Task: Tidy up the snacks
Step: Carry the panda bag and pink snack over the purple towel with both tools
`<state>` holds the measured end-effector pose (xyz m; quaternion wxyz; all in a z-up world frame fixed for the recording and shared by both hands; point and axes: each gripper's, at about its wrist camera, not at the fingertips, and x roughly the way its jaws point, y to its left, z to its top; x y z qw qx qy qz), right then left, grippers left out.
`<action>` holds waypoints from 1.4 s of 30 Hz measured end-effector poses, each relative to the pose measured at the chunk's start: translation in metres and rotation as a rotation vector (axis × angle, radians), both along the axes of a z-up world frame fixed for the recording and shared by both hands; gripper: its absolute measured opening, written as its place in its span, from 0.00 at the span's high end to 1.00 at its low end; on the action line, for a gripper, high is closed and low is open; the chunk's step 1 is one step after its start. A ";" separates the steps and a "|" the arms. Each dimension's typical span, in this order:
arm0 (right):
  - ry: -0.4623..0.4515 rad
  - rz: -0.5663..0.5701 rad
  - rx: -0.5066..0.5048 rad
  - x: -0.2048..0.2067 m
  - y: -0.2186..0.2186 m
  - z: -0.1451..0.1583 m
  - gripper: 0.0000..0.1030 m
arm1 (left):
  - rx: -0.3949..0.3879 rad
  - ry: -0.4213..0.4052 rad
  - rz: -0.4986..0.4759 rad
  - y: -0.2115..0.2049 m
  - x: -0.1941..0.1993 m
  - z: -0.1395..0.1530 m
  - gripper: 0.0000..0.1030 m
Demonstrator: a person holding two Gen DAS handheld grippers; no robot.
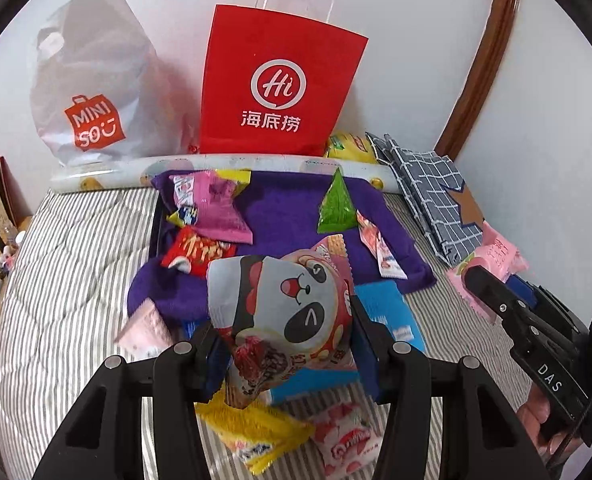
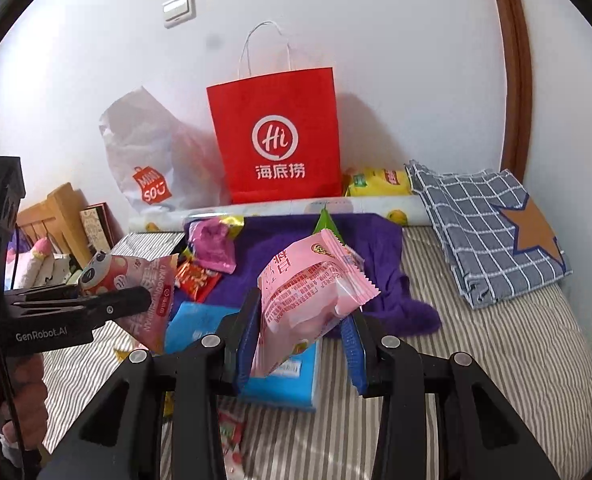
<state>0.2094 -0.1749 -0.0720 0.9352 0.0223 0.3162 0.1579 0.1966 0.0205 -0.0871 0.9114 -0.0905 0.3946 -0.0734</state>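
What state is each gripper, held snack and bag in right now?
Left gripper: shut on panda snack pack, lifted.
Right gripper: shut on pink snack packet, lifted.
Red paper bag: upright against wall.
White Miniso bag: slumped against wall.

red bag [image 1: 279, 92], purple towel [image 1: 287, 204]

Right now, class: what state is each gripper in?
Left gripper: closed on the panda snack packet.
Right gripper: closed on the pink snack packet.
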 end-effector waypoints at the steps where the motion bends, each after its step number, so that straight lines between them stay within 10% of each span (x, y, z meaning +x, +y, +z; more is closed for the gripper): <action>1: -0.001 0.002 0.001 0.003 0.001 0.001 0.63 | 0.001 -0.002 0.000 0.001 0.003 0.001 0.51; 24: -0.029 0.045 0.018 0.098 0.028 0.010 0.63 | 0.017 -0.015 0.063 0.016 0.088 -0.001 0.51; 42: 0.116 0.036 0.056 0.147 0.015 -0.063 0.63 | 0.036 0.062 0.065 0.024 0.125 -0.056 0.51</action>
